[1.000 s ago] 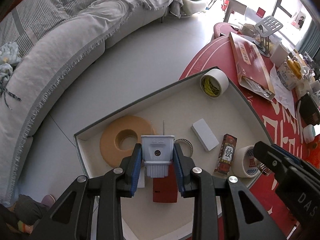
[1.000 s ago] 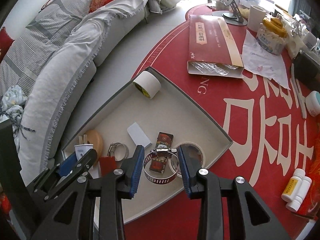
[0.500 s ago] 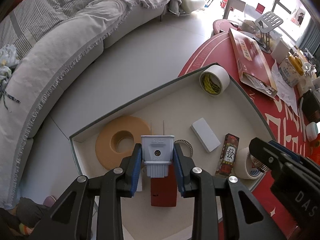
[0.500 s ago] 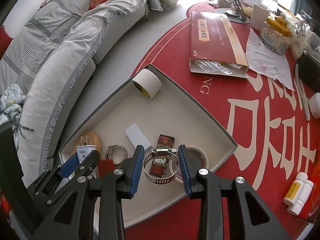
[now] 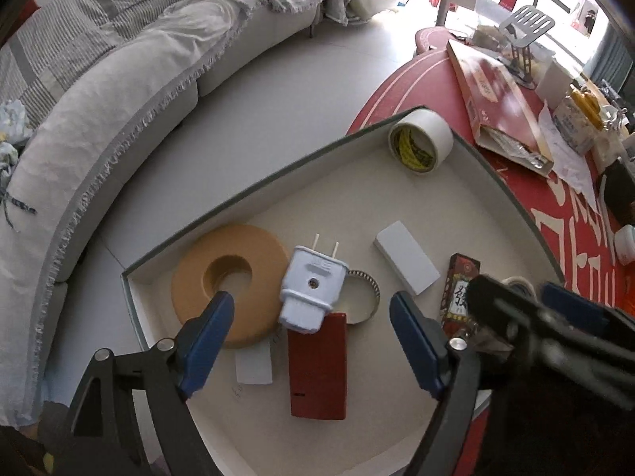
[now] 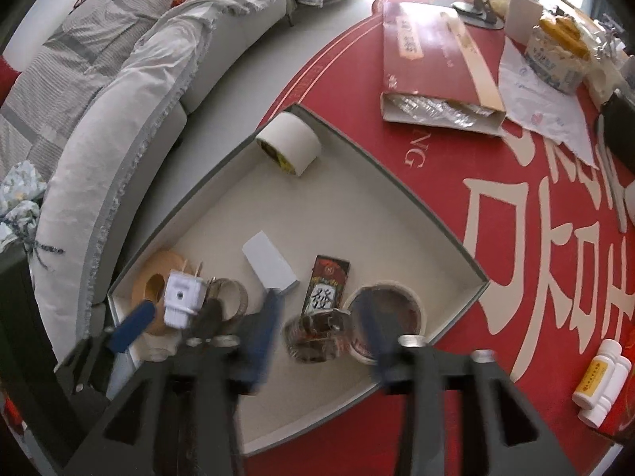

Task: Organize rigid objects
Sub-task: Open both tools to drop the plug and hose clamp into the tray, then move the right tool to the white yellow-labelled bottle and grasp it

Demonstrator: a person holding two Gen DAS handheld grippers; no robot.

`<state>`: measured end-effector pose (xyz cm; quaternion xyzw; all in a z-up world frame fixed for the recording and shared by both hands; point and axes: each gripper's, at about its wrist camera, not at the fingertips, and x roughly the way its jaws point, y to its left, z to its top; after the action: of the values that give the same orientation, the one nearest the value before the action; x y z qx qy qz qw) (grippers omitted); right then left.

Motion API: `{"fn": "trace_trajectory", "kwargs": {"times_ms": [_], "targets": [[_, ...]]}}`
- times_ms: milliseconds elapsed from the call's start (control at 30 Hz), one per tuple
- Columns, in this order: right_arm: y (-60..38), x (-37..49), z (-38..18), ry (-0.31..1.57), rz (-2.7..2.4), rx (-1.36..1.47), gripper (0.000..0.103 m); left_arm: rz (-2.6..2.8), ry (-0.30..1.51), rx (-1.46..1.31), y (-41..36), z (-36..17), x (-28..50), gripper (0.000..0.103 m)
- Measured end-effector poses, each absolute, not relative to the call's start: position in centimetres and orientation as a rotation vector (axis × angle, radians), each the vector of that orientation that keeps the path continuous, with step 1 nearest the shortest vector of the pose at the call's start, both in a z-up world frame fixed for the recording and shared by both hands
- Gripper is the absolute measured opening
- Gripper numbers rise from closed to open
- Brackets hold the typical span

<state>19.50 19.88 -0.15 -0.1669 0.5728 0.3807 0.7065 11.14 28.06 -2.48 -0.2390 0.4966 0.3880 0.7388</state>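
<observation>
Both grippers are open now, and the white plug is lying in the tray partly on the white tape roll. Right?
Not quite. The left wrist view shows the plug lying in the tray partly on the tan ring, not the white tape roll. Both the left gripper and right gripper are open.

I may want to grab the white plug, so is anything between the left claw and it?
Nothing visible does. The plug lies straight ahead of the open left claw, propped on the tan ring and the red box.

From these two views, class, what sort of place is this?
Most likely a home living room: a long grey sofa with a fringed throw, a tiled floor, and a cluttered round red table.
</observation>
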Motion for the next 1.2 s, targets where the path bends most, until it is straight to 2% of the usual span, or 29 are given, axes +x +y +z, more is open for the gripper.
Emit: {"fn": "trace_trajectory", "kwargs": {"times_ms": [33,300,500,633,700,867,1067,1133,1200], "targets": [[19.6,19.6,0.0,1.265,0.844,-0.362,0.087,0.850,1.091,-0.517,28.0,-2.3,11.1,0.083],[11.9,22.5,2.4,1.070,0.611,-0.370,0.087,0.838,1.064,-0.506,26.4,-1.0,10.2,0.084],[4.4,28.2,0.4,1.054,0.300,-0.376,0.087,0.797,1.074,-0.466,23.9,-0.6,9.7,0.084],[3.2,29.8,-1.3,0.973,0.258,-0.512,0.087,0.778,1.099,-0.445,22.5,-0.8,9.4,0.084],[2.9,30.8,-2.3,0.985,0.244,-0.535,0.087,0.771,1.114,-0.434,21.8,-1.0,9.4,0.084],[1.0,32.4,-4.4,1.172,0.279,-0.361,0.087,0.762,1.139,-0.409,20.9,-1.1,9.5,0.084],[0.0,27.1,-4.2,1.367,0.477,-0.110,0.088,0.753,1.161,-0.376,20.2,-1.5,9.6,0.084],[0.2,25.5,-3.2,1.322,0.537,-0.142,0.088,0.752,1.169,-0.371,20.0,-1.6,9.5,0.084],[0.3,25.0,-1.3,1.143,0.504,-0.240,0.088,0.757,1.177,-0.370,19.8,-1.8,9.2,0.084]]}}
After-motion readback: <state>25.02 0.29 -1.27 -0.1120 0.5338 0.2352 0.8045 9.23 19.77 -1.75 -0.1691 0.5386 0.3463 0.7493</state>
